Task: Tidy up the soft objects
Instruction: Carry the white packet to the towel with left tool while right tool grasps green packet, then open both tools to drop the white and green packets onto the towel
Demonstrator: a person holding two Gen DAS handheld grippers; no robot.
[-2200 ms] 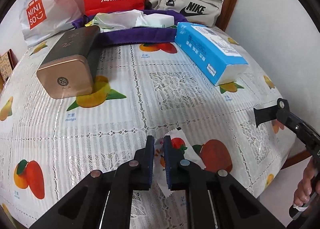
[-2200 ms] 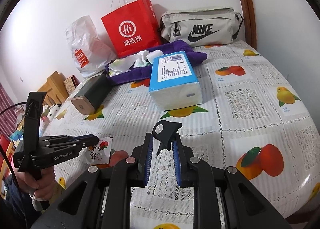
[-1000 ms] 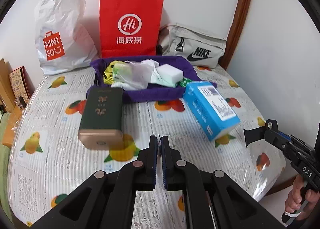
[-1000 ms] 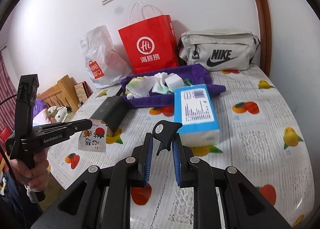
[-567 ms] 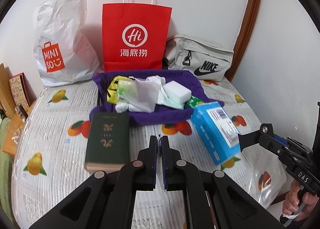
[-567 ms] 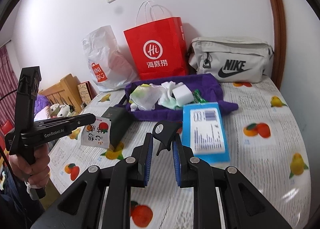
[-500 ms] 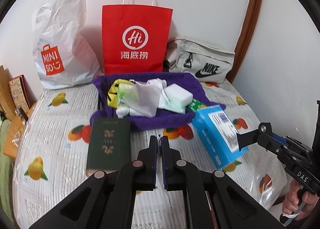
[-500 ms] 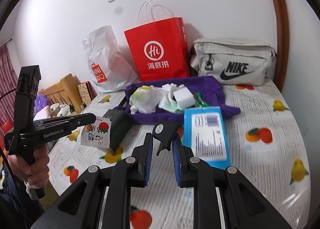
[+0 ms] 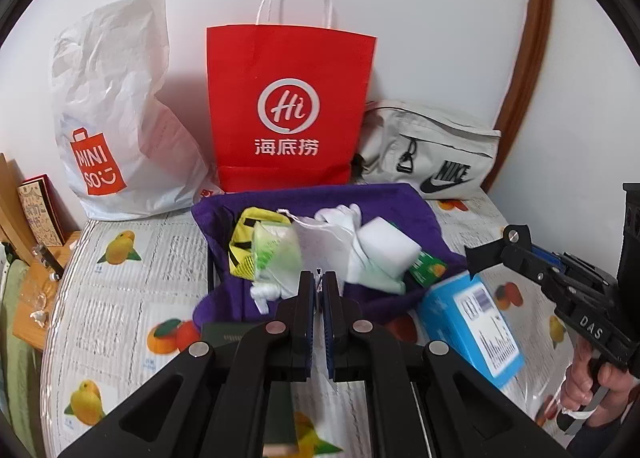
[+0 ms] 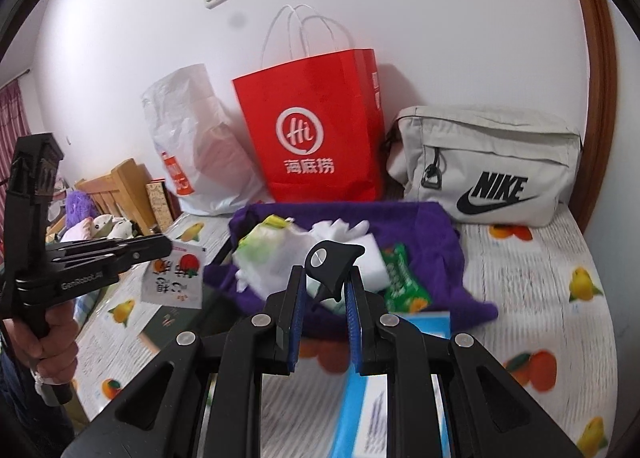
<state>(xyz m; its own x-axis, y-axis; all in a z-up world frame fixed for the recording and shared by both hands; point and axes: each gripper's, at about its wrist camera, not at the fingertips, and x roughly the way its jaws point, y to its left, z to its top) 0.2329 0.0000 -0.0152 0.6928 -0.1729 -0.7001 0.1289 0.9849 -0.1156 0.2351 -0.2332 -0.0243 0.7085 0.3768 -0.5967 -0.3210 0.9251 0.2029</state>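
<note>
Table (image 9: 120,298) (fruit-print cover): purple cloth (image 9: 420,214), blue box (image 9: 472,322).

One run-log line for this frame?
left gripper: shut on small sachet | right gripper: shut on black clip | both above purple tray

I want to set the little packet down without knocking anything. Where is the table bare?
Bare tablecloth lies left of the purple cloth tray, in front of the white Miniso bag. More lies right of the tray, before the grey Nike bag. The tray itself is piled up, and the blue tissue pack crowds its near right corner.
</note>
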